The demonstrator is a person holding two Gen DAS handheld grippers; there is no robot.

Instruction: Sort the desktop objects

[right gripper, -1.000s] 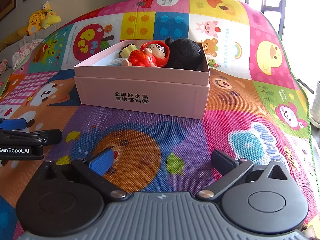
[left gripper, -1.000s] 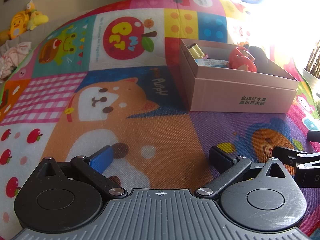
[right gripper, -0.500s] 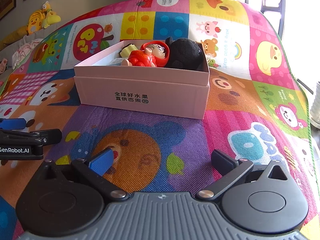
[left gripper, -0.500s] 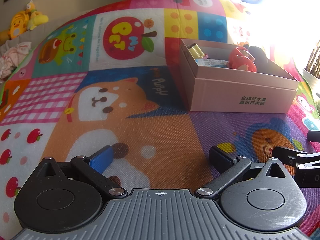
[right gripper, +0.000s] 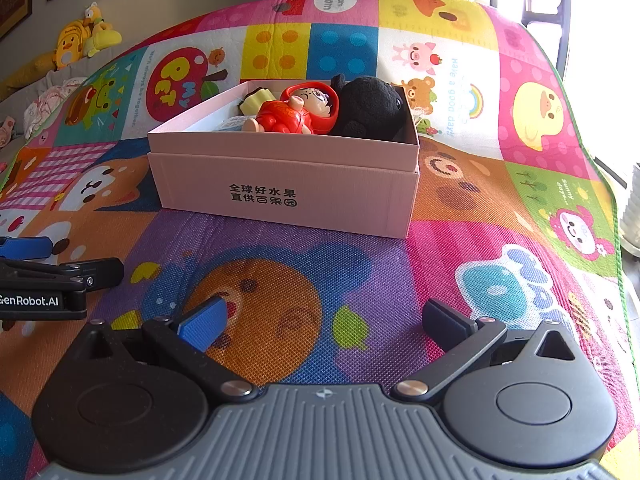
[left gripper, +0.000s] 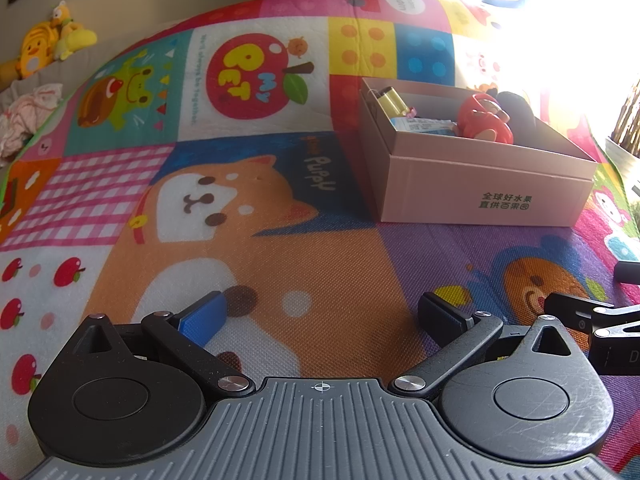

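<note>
A pink cardboard box [right gripper: 288, 184] stands on the colourful play mat [right gripper: 280, 288]; it also shows in the left wrist view [left gripper: 480, 192]. In it lie a red-hooded doll [right gripper: 296, 112], a black plush toy [right gripper: 368, 108], a yellow cylinder [left gripper: 392, 100] and a blue-white packet [left gripper: 424, 124]. My left gripper [left gripper: 320, 312] is open and empty, low over the mat, left of the box. My right gripper [right gripper: 324, 320] is open and empty in front of the box. Each gripper shows at the edge of the other's view.
Yellow plush toys [right gripper: 80, 40] and a bundle of cloth [right gripper: 52, 100] lie beyond the mat's far left edge. The mat's right edge [right gripper: 600, 184] drops off near a bright window.
</note>
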